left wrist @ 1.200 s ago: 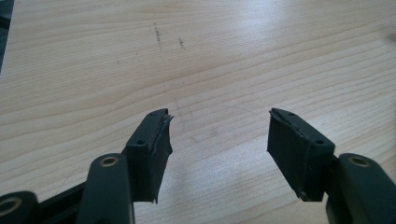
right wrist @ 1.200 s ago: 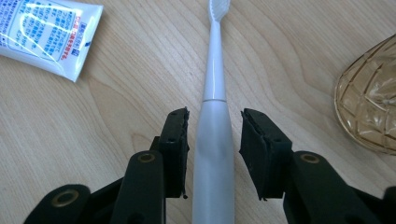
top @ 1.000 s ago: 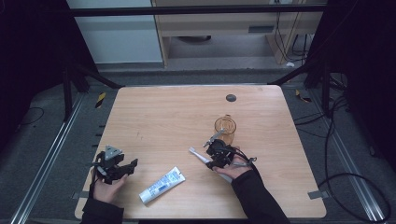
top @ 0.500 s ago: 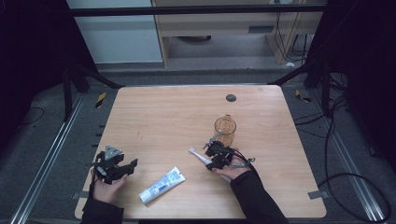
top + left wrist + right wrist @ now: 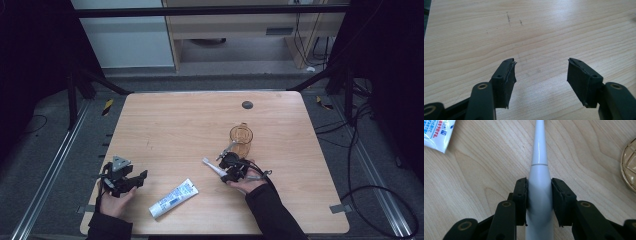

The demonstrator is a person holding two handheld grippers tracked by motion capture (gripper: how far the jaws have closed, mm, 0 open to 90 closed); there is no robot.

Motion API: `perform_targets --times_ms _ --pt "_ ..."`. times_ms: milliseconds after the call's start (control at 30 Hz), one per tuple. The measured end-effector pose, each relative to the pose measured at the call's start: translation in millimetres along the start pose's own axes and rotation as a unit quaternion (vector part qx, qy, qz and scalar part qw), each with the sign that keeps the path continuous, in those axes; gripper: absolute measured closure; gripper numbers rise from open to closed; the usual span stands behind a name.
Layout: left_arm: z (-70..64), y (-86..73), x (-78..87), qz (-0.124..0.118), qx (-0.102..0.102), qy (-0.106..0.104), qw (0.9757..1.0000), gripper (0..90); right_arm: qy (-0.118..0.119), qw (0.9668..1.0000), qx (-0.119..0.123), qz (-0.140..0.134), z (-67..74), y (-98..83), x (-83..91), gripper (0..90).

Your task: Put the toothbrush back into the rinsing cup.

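The right gripper [image 5: 539, 195] is clamped on the white electric toothbrush [image 5: 539, 172], beside the amber glass cup [image 5: 241, 135]. It looks rigid, light and smooth, so the thick handle is the safest hold. The left gripper [image 5: 540, 72] hangs unclenched over bare counter [image 5: 175, 125].

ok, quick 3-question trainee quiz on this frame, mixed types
1. True or false: the right gripper is shut on the toothbrush.
2. The left gripper is: A) shut on the tube B) open over bare table C) inside the cup
3. In the high view, what lies on the table between the two grippers, nearer the person?

Key: 1 true; 2 B; 3 the toothpaste tube. The amber cup stands beyond the right gripper.
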State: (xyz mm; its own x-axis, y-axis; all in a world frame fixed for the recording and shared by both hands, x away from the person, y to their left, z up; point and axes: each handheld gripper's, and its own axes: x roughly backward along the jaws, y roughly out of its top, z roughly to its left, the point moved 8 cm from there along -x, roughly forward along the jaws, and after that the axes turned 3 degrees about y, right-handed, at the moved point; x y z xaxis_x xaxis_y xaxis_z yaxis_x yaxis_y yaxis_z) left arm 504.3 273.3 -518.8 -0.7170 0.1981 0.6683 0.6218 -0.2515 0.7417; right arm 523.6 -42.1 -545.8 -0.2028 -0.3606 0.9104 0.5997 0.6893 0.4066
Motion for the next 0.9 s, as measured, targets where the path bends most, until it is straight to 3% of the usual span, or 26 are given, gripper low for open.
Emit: perform_targets --times_ms 467,900 --pt "0.1 0.3 0.2 -0.001 0.001 0.0 1.0 38.8 0.0 1.0 -0.002 0.003 2.3 0.5 2.0 67.3" --pt "-0.1 0.4 0.2 -0.001 0.001 0.0 1.0 38.8 0.009 0.9987 0.003 -0.05 8.6 7.6 25.9 67.6"
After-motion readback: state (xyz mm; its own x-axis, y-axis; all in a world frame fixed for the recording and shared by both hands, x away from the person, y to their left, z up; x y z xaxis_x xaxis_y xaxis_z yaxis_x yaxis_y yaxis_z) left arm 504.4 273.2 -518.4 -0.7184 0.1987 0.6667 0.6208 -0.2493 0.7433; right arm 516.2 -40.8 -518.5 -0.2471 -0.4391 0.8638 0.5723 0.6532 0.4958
